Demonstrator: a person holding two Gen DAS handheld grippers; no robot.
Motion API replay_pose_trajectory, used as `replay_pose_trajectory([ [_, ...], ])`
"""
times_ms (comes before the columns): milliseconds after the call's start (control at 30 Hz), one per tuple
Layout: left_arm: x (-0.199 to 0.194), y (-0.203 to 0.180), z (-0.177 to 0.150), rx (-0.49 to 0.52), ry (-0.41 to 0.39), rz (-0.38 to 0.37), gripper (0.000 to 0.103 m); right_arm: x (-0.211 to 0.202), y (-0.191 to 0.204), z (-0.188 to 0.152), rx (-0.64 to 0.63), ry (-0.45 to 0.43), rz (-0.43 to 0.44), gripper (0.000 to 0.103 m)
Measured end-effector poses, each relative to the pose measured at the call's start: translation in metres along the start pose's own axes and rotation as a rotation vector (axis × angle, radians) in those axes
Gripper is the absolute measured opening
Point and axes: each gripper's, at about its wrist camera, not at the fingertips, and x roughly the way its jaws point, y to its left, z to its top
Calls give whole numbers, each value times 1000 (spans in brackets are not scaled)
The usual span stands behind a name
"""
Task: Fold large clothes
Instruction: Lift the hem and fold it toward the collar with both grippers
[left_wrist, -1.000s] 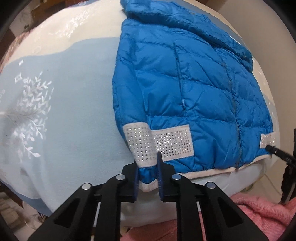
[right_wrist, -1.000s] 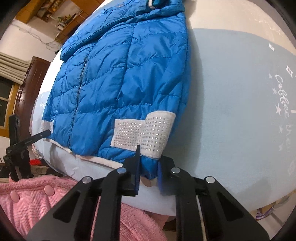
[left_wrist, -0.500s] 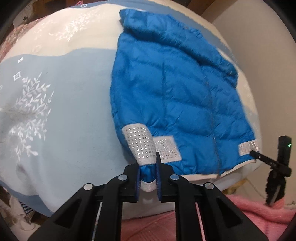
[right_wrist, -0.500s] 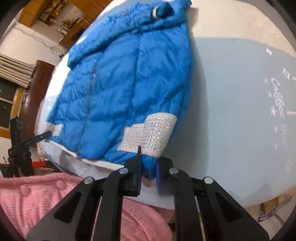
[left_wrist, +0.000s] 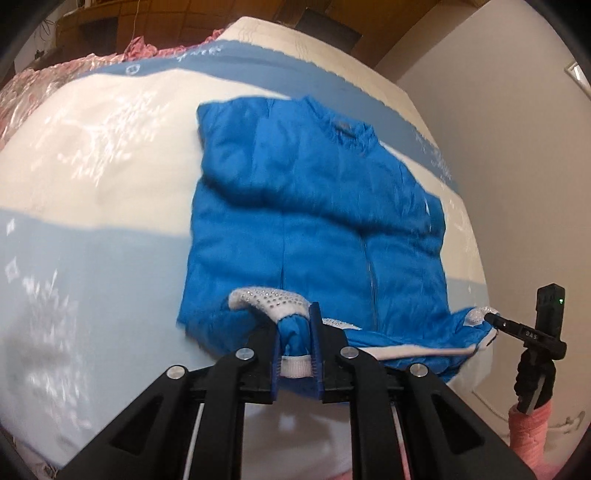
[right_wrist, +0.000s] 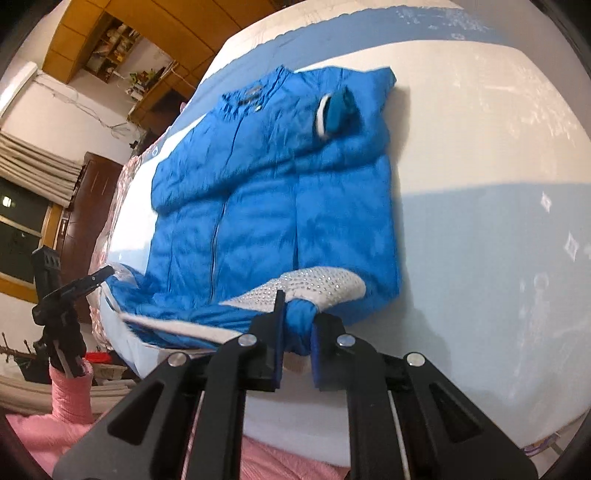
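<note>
Puffy quilted blue jacket flat on bedspread. Left gripper and right gripper each clamped on bunched hem corner beside studded white trim.

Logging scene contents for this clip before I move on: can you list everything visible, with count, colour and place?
Padded jacket: one, blue, flat on the bed, bottom corners lifted.
Studded bands: white, at the jacket's lower corners.
Bed cover: one, pale blue and white, under the jacket.
Wooden cabinets: brown, behind the bed.
Left gripper: one, black, pinching the jacket's left hem corner.
Right gripper: one, black, pinching the right hem corner.
</note>
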Motion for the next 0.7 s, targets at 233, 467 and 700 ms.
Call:
replay_pose_trajectory([
  [233, 34, 2, 49, -2, 16, 20, 14, 22, -12, 49, 37, 38, -10, 10],
  [467, 76, 10, 94, -18, 45, 48, 16, 55, -28, 95, 85, 68, -29, 10],
  [700, 96, 15, 129, -23, 82, 36, 20, 57, -37, 127, 105, 73, 25, 19],
])
